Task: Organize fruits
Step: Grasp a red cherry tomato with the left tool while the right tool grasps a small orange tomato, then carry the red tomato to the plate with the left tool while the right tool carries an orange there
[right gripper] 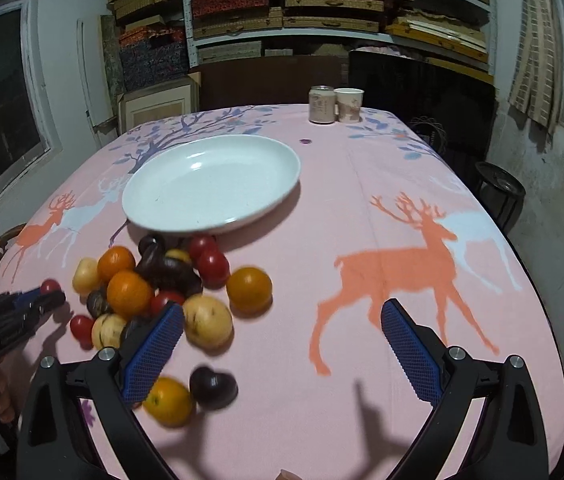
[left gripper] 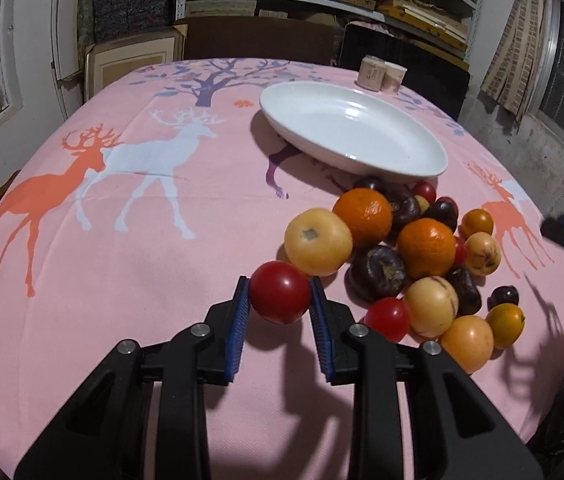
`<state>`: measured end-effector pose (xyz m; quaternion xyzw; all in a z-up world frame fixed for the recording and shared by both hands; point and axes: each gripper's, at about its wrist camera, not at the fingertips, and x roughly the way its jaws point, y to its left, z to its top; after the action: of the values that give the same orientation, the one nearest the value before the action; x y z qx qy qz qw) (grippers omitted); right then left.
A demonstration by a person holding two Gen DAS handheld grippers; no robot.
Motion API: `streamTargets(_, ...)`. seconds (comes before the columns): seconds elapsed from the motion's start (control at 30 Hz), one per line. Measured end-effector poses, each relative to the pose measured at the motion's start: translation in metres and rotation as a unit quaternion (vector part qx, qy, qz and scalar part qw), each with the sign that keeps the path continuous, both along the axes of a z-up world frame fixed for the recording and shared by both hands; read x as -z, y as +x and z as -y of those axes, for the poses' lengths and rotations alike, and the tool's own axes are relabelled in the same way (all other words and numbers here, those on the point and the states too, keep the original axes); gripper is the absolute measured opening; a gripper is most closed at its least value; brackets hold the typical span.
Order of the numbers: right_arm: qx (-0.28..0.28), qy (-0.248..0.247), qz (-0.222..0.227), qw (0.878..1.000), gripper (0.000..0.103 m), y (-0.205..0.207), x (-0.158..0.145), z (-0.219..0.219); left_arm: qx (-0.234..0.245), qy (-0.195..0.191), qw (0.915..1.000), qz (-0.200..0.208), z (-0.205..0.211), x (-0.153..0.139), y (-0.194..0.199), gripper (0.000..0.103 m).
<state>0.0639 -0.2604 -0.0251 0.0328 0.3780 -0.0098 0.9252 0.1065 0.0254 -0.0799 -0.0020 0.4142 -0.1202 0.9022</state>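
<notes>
Left gripper [left gripper: 280, 292]: bottom centre of the left wrist view, blue pads clenched on a red tomato [left gripper: 280, 293] at the near left edge of the pile.
Right gripper [right gripper: 282, 340]: bottom of the right wrist view, jaws spread wide, nothing between them, above bare pink tablecloth [right gripper: 362, 184].
Stray fruits: a small orange fruit [right gripper: 168, 401] and a dark fruit [right gripper: 213, 386] lie side by side at lower left, beside the right gripper's left finger.
Fruit pile [left gripper: 406, 256]: oranges, yellow, dark and red fruits clustered right of centre, on the cloth.
White plate [left gripper: 352, 130]: just beyond the pile, upper centre.
Can [right gripper: 322, 105]: far table edge, touching a paper cup [right gripper: 348, 105].
</notes>
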Motion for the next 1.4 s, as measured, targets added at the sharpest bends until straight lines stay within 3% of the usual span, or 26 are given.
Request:
streamTargets(0.07,-0.017,0.007,-0.018,1.000,0.091,0.024,0.005,-0.002,0.002,0.003,1.0000,-0.003,0.001,0.002,0.000,0.029)
streamTargets(0.23,-0.026,0.057,-0.093,0.994,0.065,0.068,0.032,0.004,0.009,0.003,1.0000,-0.002,0.002,0.003,-0.001,0.029)
streamTargets(0.33,-0.024,0.075,-0.121,0.989,0.064,0.079,0.045,0.005,0.011,0.002,0.9999,-0.002,0.003,0.004,0.000,0.029)
streamTargets(0.47,-0.030,0.092,-0.135,0.986,0.064,0.085,0.054,0.002,0.015,0.010,0.9998,0.001,0.007,0.004,0.000,0.029)
streamTargets(0.6,-0.035,0.104,-0.140,0.984,0.038,0.087,0.057,-0.003,0.015,0.012,0.9998,0.001,0.007,0.004,-0.001,0.029)
streamTargets(0.63,-0.041,0.107,-0.141,0.983,0.038,0.087,0.056,-0.005,0.015,0.011,0.9998,-0.001,0.007,0.004,0.000,0.029)
streamTargets(0.87,-0.024,0.089,-0.124,0.988,0.038,0.079,0.053,-0.002,0.011,0.009,0.9999,0.002,0.004,0.003,-0.001,0.029)
streamTargets(1.0,-0.018,0.062,-0.088,0.994,0.038,0.066,0.035,0.000,0.009,0.015,0.9998,0.009,0.005,-0.003,-0.003,0.029)
streamTargets(1.4,-0.039,0.021,0.010,0.999,0.038,0.027,-0.034,-0.007,0.010,0.041,0.9949,0.091,0.026,-0.067,-0.016,0.029)
